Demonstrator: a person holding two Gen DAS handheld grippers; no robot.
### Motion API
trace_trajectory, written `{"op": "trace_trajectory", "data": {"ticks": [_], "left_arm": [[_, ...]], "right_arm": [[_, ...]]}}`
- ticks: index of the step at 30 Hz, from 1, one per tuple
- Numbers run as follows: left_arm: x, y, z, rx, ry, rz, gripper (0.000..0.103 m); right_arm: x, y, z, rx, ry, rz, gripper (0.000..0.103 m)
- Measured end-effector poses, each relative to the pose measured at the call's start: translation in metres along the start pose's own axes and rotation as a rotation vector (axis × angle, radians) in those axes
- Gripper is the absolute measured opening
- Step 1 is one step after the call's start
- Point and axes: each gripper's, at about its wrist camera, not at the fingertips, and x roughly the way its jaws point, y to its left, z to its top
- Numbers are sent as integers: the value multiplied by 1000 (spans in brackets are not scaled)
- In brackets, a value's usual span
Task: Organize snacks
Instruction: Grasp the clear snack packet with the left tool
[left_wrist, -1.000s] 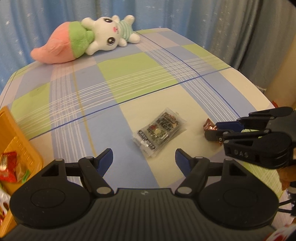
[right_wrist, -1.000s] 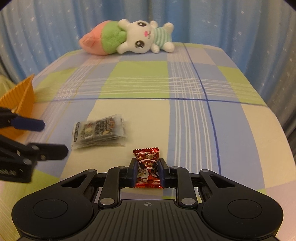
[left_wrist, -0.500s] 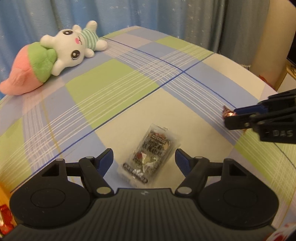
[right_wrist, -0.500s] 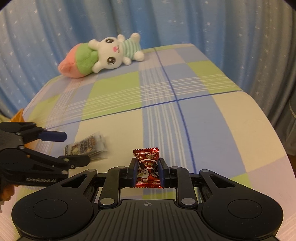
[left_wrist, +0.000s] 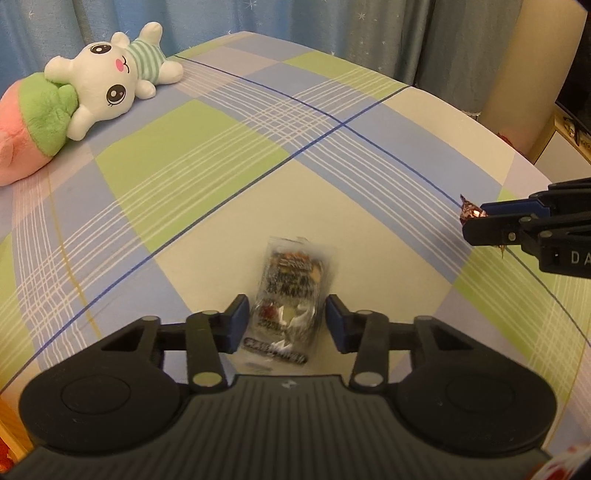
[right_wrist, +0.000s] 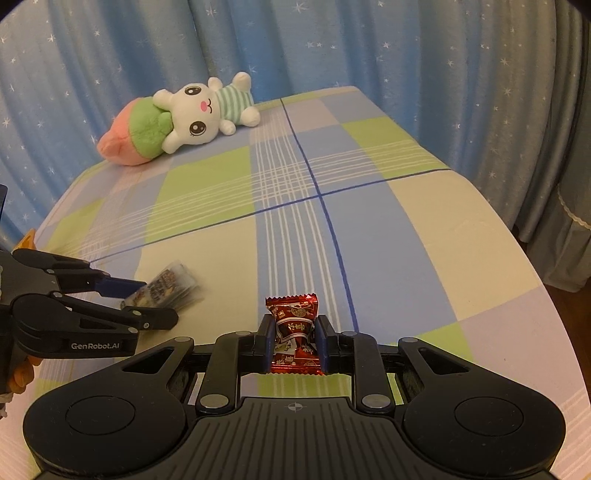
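Right tool (right_wrist: 294, 341) of mine is clenched on the red foil-wrapped candy (right_wrist: 295, 334), lifted above the checked table (right_wrist: 388, 236). My left tool (left_wrist: 283, 322), fingers apart, straddles the clear plastic snack packet (left_wrist: 291, 301) lying flat there. Neither snack is put away yet.

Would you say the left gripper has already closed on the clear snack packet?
No, the left gripper is open, its fingers on either side of the clear snack packet.
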Motion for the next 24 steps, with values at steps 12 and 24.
{"op": "trace_trajectory", "data": {"ticks": [12, 24], "left_arm": [[-6, -8, -6, -37, 8, 16, 35], [-35, -14, -35, -145, -7, 1, 34]], "right_arm": [[-6, 2, -2, -14, -7, 16, 23], [-20, 3, -5, -23, -22, 47, 23]]}}
